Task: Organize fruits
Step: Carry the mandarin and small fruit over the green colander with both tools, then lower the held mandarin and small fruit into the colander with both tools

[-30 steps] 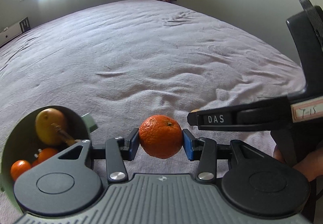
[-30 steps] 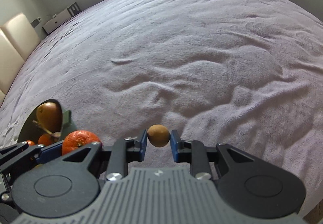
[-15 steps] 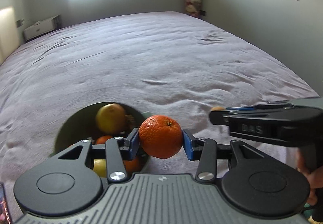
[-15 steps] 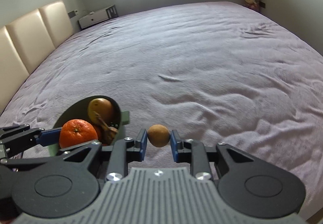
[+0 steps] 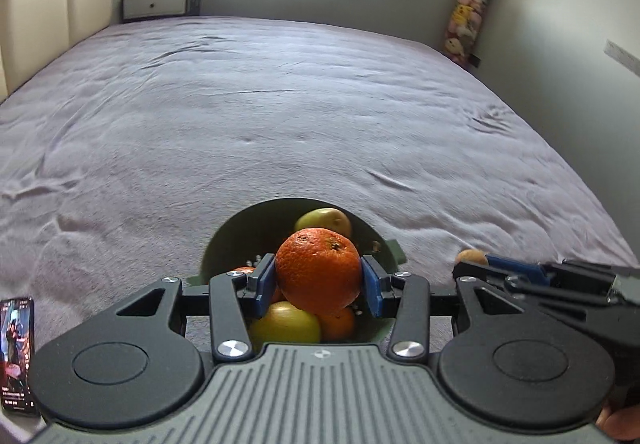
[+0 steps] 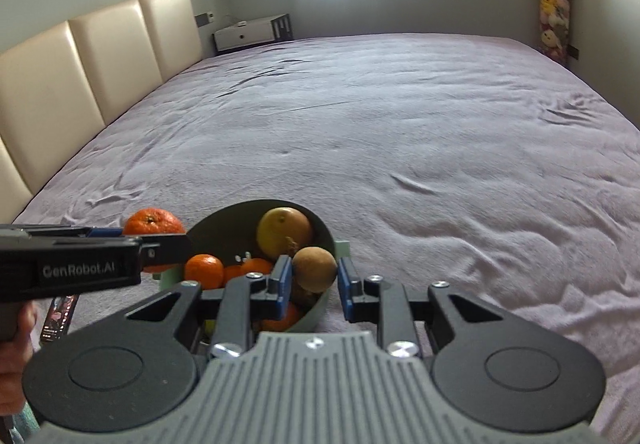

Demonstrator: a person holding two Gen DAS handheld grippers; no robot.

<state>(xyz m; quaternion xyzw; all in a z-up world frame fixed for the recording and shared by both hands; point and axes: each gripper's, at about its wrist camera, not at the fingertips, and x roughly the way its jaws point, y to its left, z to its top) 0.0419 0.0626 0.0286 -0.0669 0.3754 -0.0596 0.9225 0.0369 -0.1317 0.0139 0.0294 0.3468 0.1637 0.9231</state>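
Note:
My left gripper [image 5: 318,282] is shut on a large orange [image 5: 318,270] and holds it over the green bowl [image 5: 248,232]. The bowl holds a yellow-green fruit [image 5: 324,220], a yellow apple [image 5: 286,324] and small oranges. My right gripper [image 6: 314,282] is over the bowl's right rim [image 6: 326,232]. A small brown fruit [image 6: 315,268] sits between its blue pads; the right pad [image 6: 347,284] stands slightly apart from it. The orange also shows in the right wrist view [image 6: 152,222]. In that view the bowl holds a yellow fruit [image 6: 284,232] and small oranges [image 6: 204,270].
The bowl sits on a wide purple bedspread [image 6: 380,131]. A cream headboard [image 6: 80,63] runs along the left. A phone [image 5: 16,352] lies at the bed's near left edge. A white bedside unit [image 6: 252,33] and a plush toy column [image 6: 552,3] stand by the far wall.
Both grippers swung left, bringing the bowl to the centre of both views. The orange is now over the bowl. The right gripper's jaws have widened around the brown fruit.

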